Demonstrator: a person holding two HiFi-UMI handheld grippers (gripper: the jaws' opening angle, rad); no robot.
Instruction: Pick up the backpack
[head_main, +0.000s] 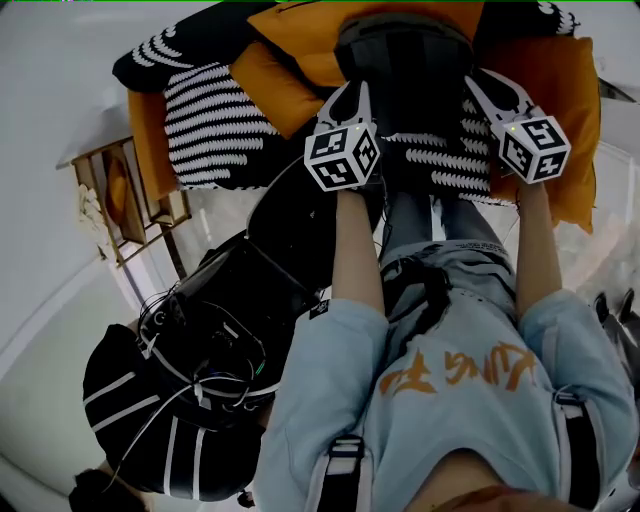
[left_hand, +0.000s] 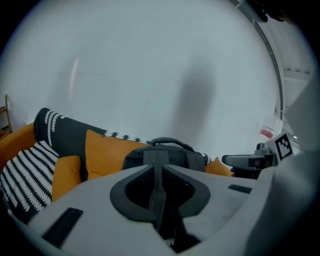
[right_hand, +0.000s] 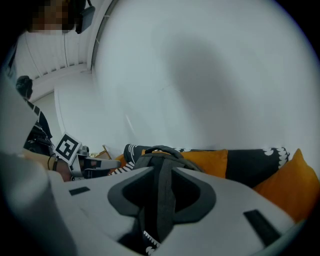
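A dark grey backpack (head_main: 405, 70) stands upright on a sofa, against orange cushions (head_main: 300, 40). My left gripper (head_main: 355, 95) is at its left side and is shut on a dark backpack strap (left_hand: 159, 165) that runs straight between the jaws; the top handle (left_hand: 170, 142) shows beyond. At the backpack's right side, my right gripper (head_main: 482, 88) has a wider dark strap (right_hand: 164, 180) lying between its jaws, which stand slightly apart and do not pinch it. The backpack's top (right_hand: 157, 152) shows just past the jaws.
A black and white striped cushion (head_main: 215, 130) lies left of the backpack, and an orange cushion (head_main: 565, 110) is on the right. A wooden rack (head_main: 115, 205) stands beside the sofa. Black bags and cabled gear (head_main: 200, 340) are on the floor at lower left.
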